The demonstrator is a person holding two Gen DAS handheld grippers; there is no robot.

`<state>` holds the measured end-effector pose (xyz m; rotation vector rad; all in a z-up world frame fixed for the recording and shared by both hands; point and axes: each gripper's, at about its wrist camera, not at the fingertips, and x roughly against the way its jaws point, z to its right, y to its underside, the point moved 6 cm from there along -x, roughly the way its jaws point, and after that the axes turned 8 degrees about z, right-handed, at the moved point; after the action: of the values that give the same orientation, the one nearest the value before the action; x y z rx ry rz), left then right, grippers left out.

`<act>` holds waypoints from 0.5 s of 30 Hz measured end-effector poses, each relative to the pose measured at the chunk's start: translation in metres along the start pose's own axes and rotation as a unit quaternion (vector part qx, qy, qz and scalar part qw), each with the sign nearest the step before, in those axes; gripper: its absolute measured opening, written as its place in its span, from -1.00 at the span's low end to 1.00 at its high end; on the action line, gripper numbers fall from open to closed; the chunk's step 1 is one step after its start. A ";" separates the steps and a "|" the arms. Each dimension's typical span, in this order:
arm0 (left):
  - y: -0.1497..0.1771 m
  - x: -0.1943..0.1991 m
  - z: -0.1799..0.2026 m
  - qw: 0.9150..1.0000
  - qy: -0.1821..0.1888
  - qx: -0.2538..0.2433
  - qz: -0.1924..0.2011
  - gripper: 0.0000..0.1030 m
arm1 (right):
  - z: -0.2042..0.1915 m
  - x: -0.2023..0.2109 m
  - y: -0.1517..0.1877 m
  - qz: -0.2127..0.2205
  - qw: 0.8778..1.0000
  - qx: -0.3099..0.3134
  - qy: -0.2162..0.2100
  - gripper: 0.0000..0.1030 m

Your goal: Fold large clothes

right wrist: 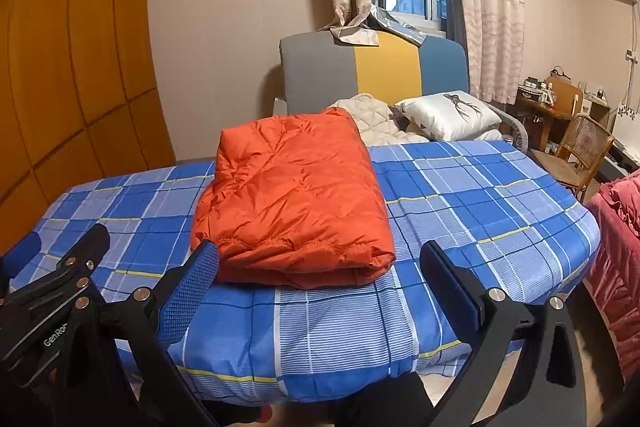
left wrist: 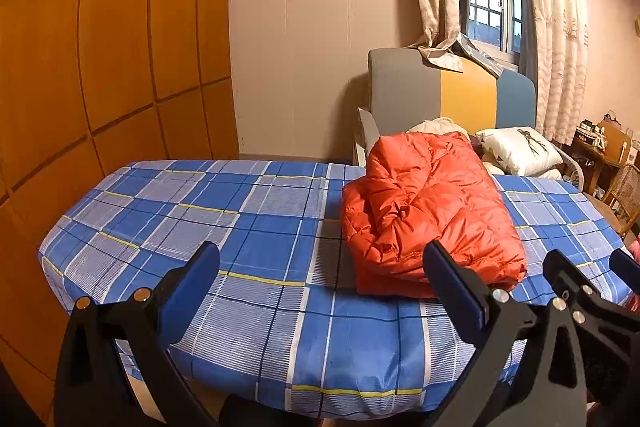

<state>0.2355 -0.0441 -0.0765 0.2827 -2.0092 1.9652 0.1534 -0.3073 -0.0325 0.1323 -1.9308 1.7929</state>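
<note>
Folded orange jacket (right wrist: 292,199) lying on the plaid-sheeted bed (right wrist: 480,195)

Left gripper (left wrist: 320,279) and right gripper (right wrist: 318,267) both hang over the bed's near edge with fingers spread wide, holding nothing; the jacket sits just beyond them; a white pillow (right wrist: 448,115) lies by the headboard (right wrist: 384,67); no containers are visible.

Jacket (right wrist: 292,199): folded, on bed (right wrist: 480,203), near edge.
Pillow (right wrist: 448,115): far end, behind jacket, right.
Headboard (right wrist: 372,71): behind pillow.
Wardrobe (left wrist: 100,47): left.
Chair (right wrist: 576,155): far right.
</note>
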 end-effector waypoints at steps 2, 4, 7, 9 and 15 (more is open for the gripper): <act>0.000 0.000 -0.001 1.000 0.000 0.004 -0.001 0.97 | -0.001 -0.001 0.001 -0.002 1.000 0.002 -0.002 0.94; 0.000 0.000 -0.002 1.000 0.001 0.005 0.001 0.97 | -0.001 -0.003 0.003 -0.005 1.000 0.003 -0.002 0.94; 0.003 -0.001 -0.004 1.000 -0.008 0.003 0.003 0.96 | 0.001 -0.007 0.007 -0.011 1.000 0.007 0.001 0.94; 0.005 -0.003 -0.004 1.000 -0.011 0.004 -0.002 0.96 | 0.002 -0.011 0.010 -0.018 1.000 0.005 0.001 0.94; 0.011 -0.012 -0.004 1.000 -0.011 0.007 -0.020 0.96 | 0.006 -0.016 0.013 -0.023 1.000 0.000 0.002 0.94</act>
<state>0.2429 -0.0412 -0.0908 0.3457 -1.9890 1.9609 0.1600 -0.3153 -0.0510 0.1715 -1.9096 1.7614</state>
